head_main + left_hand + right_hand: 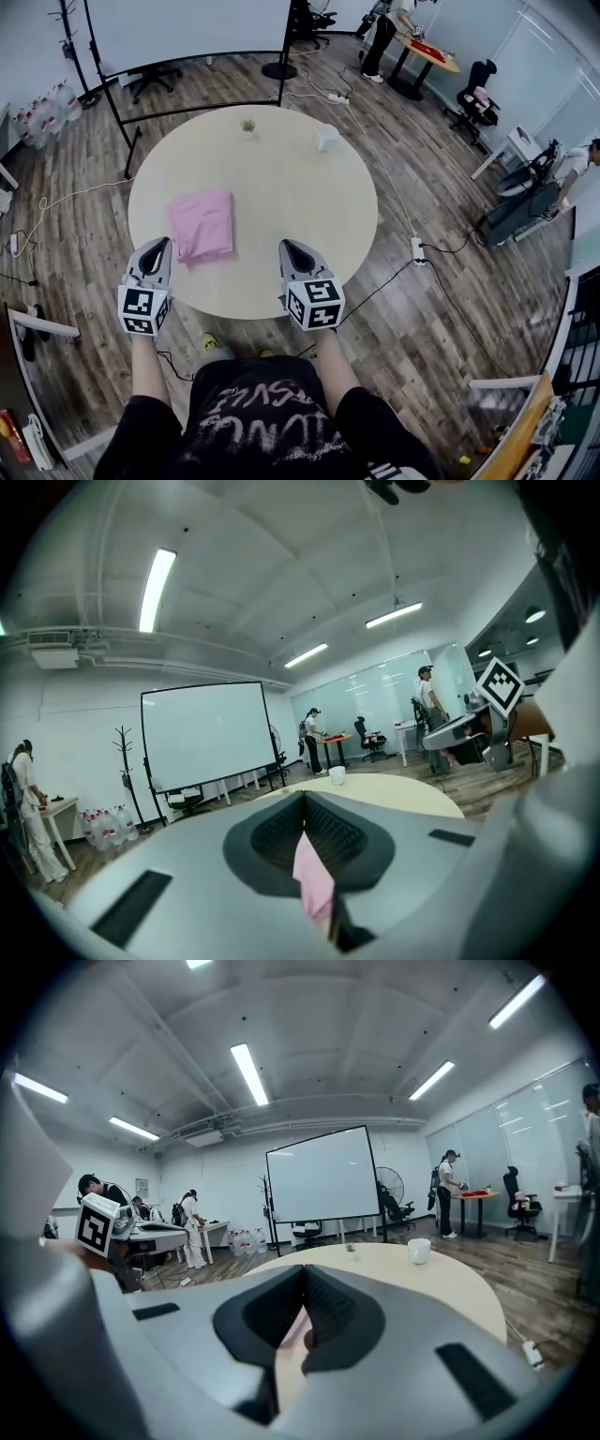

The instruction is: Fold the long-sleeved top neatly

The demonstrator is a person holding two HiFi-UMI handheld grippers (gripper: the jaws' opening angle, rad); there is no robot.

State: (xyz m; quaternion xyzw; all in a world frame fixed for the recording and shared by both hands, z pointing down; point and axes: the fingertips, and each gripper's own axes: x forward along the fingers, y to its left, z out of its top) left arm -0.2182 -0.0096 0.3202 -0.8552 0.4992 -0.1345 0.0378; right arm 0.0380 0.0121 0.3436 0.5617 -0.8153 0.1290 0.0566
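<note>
Table: a round, pale beige table (281, 202) stood on a wood-plank floor (84, 234) directly in front of the person.
Top: the pink long-sleeved top (201, 225) lay flat on the left half of the table. It was folded into a compact, roughly rectangular packet, nearer the front edge than the far one.
Left gripper: the grey left gripper (157, 246) was held over the front edge of the table. Its tip was just beside the near left corner of the top.
Left fingers: the dark fingers (281, 836) were together and met at the tips. Pink showed in the gap behind the tips in the left gripper view. This appeared to be the top lying beyond the fingers rather than cloth pinched by them, since the packet sat undisturbed in the head view.
Right gripper: the grey right gripper (286, 246) was over bare table near the front edge, to the right of the top and apart from it.
Right fingers: the fingers (272, 1312) were pressed together with nothing held.
Far edge: a small white cup (325, 138) and a tiny green potted plant (247, 125) stood apart from each other, well clear of the top.
Background: a large white screen (187, 28) on a black frame stood beyond the table.
</note>
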